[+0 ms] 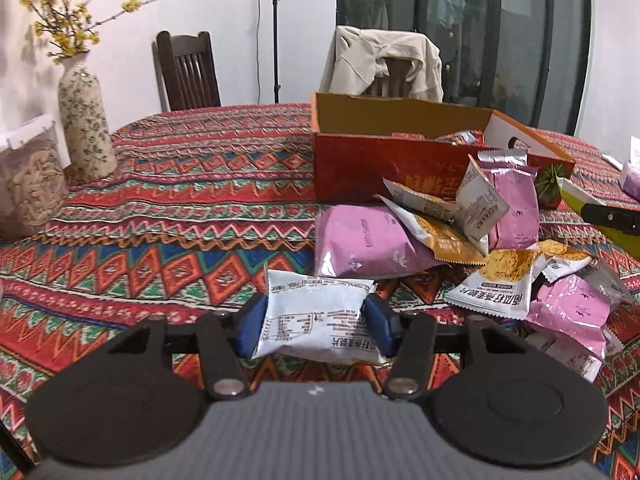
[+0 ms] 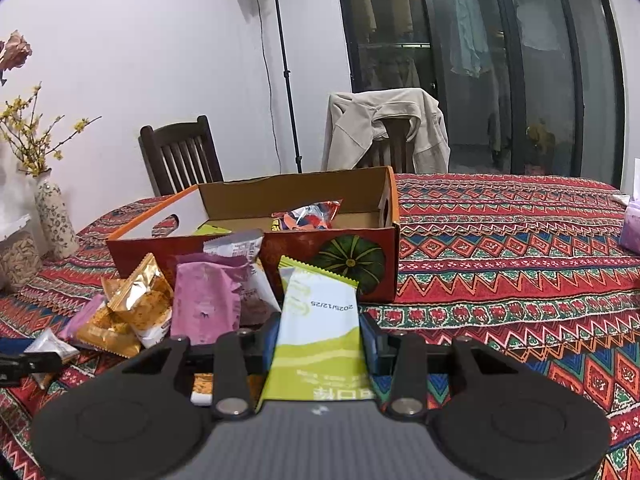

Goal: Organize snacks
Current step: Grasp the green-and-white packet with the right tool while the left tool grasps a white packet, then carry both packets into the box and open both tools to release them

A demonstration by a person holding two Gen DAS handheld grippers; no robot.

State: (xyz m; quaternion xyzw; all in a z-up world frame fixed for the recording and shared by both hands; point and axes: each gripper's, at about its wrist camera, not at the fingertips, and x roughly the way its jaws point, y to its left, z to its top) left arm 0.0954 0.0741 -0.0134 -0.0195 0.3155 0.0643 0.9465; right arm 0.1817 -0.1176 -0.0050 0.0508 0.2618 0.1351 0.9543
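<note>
right gripper (image 2: pixel 319 338) gripping green packet (image 2: pixel 316 332), dated 2025/12/25

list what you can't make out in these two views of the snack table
- Box contents, left wrist view: the near wall hides nearly everything inside.
- White packet front, left wrist view: only its printed back faces the camera; the left tool covers both sides.
- Green packet bottom, right wrist view: hidden behind the right tool body.
- Pile, right wrist view: overlapping packets hide the lower ones.
</note>
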